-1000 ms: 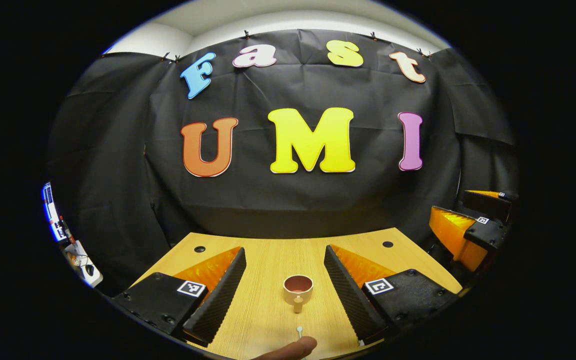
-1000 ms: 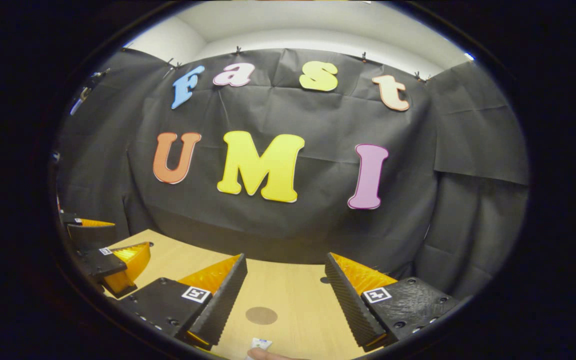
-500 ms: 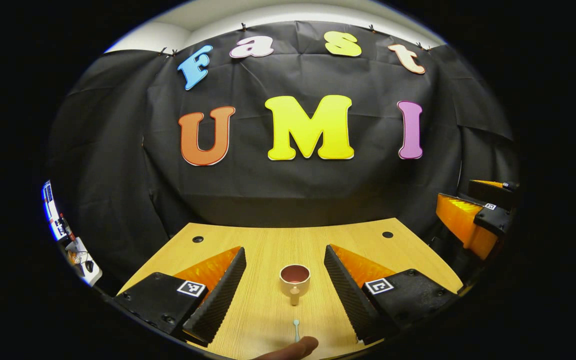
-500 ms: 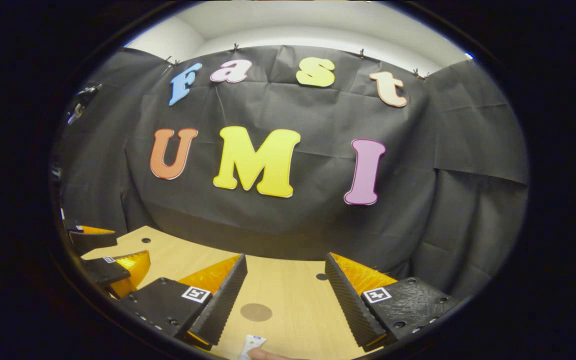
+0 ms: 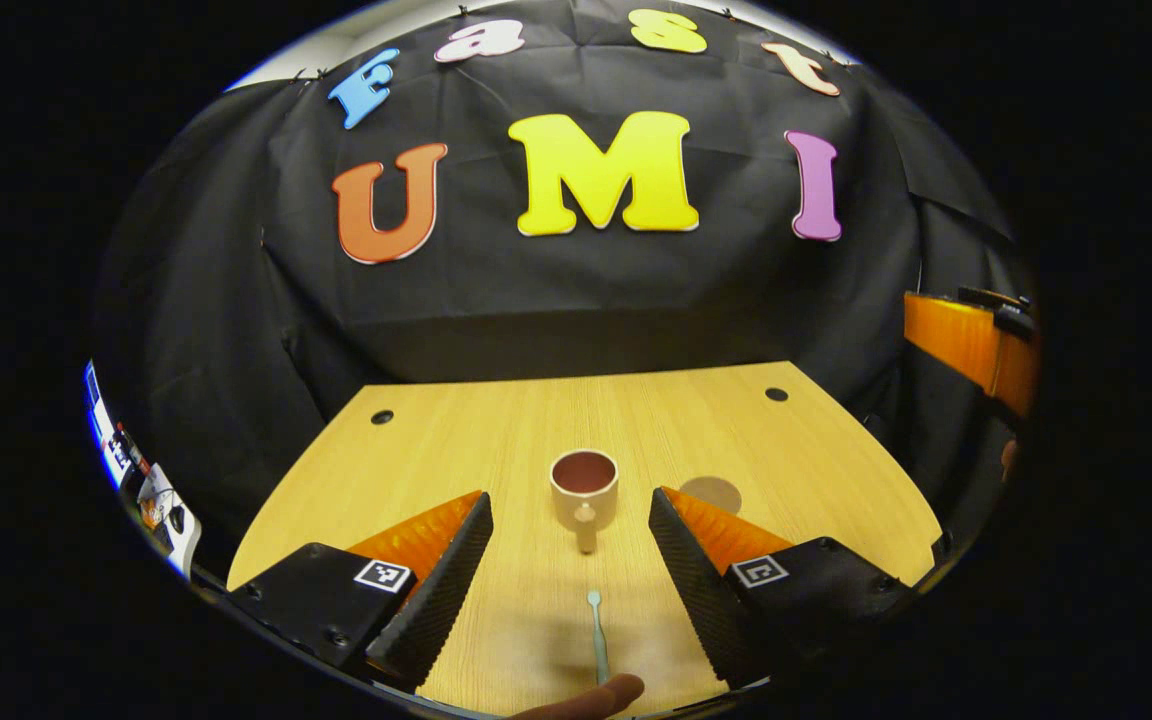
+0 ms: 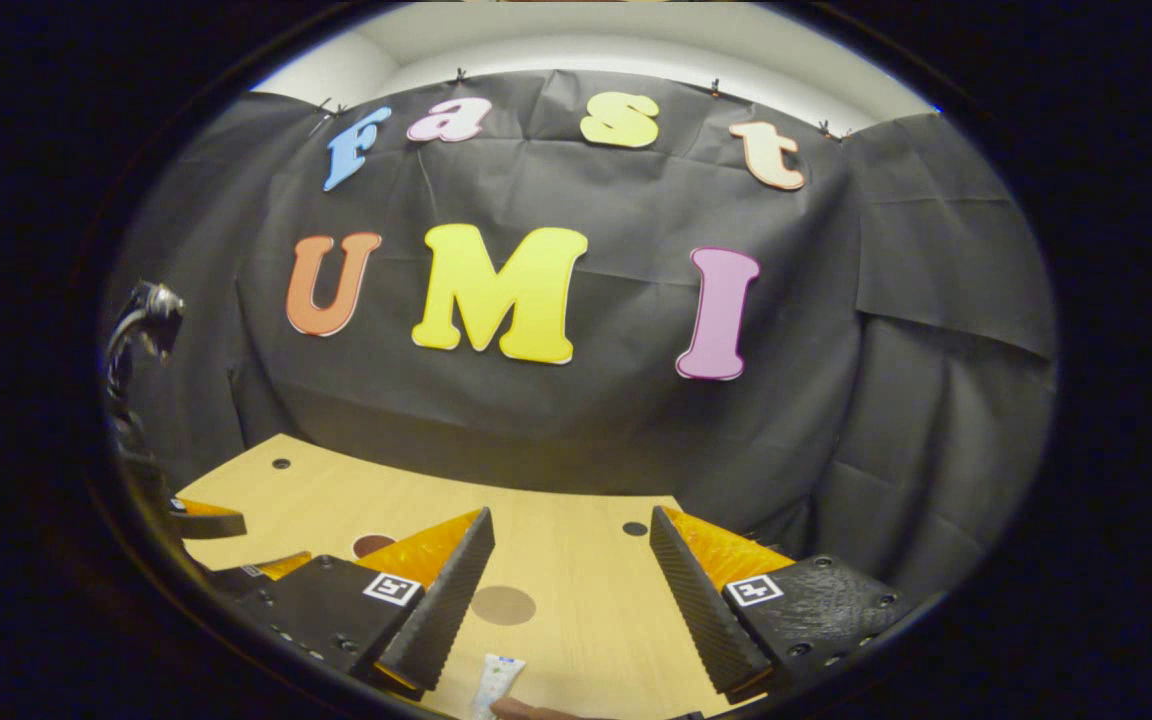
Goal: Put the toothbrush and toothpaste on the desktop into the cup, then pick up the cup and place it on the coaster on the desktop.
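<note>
As I tip both views down, more toothbrush (image 5: 596,635) and toothpaste (image 6: 496,682) show on the desktop (image 5: 456,450); left gripper (image 5: 568,575) and right gripper (image 6: 568,590) gape wide, empty.

**My two grippers, as I see them from here**

On my left gripper (image 5: 568,497), each finger (image 5: 436,590) is a long wedge with a finely ribbed inner face. It widens into a chunky block (image 5: 311,600) at 7 and 5 o'clock. Each block carries a black-and-white square marker (image 5: 382,575) and sunken screws (image 5: 336,636). My right gripper (image 6: 571,512) has the same build and markers. A bare fingertip (image 5: 596,695) pokes in at 6 o'clock.
</note>
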Motion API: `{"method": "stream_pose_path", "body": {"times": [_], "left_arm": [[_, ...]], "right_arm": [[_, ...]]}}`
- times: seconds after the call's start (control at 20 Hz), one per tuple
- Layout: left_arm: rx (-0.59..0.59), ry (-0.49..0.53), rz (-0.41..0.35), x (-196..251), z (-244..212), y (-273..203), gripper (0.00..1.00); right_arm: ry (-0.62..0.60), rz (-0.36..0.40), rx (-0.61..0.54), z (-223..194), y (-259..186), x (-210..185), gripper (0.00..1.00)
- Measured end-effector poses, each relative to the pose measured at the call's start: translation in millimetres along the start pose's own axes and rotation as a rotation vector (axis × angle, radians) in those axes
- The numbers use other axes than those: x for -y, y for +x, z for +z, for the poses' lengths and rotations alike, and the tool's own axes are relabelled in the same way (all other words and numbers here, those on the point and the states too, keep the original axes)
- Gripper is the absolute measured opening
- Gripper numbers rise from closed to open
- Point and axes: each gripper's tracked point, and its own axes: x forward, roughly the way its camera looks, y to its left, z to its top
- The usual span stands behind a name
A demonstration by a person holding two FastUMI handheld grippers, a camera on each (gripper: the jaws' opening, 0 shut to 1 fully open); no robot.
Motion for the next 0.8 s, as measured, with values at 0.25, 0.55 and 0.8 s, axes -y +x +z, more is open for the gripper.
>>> {"method": "stream_pose_path", "body": {"times": [0.25, 0.55, 0.8], "left_arm": [[-0.201, -0.032, -0.034, 4.4, -74.8, 14.5, 1.0], [-0.348, -0.047, -0.059, 17.3, -137.2, 31.0, 1.0], [-0.457, -0.051, -0.053, 25.2, -176.0, 36.4, 0.95]], "right_arm": [[0.018, -0.03, -0.103, -29.3, 1.4, 9.7, 0.95], [0.002, -0.049, -0.184, -56.8, 0.5, 12.9, 0.95], [-0.055, -0.03, -0.196, -63.4, -0.9, 7.2, 0.95]]}}
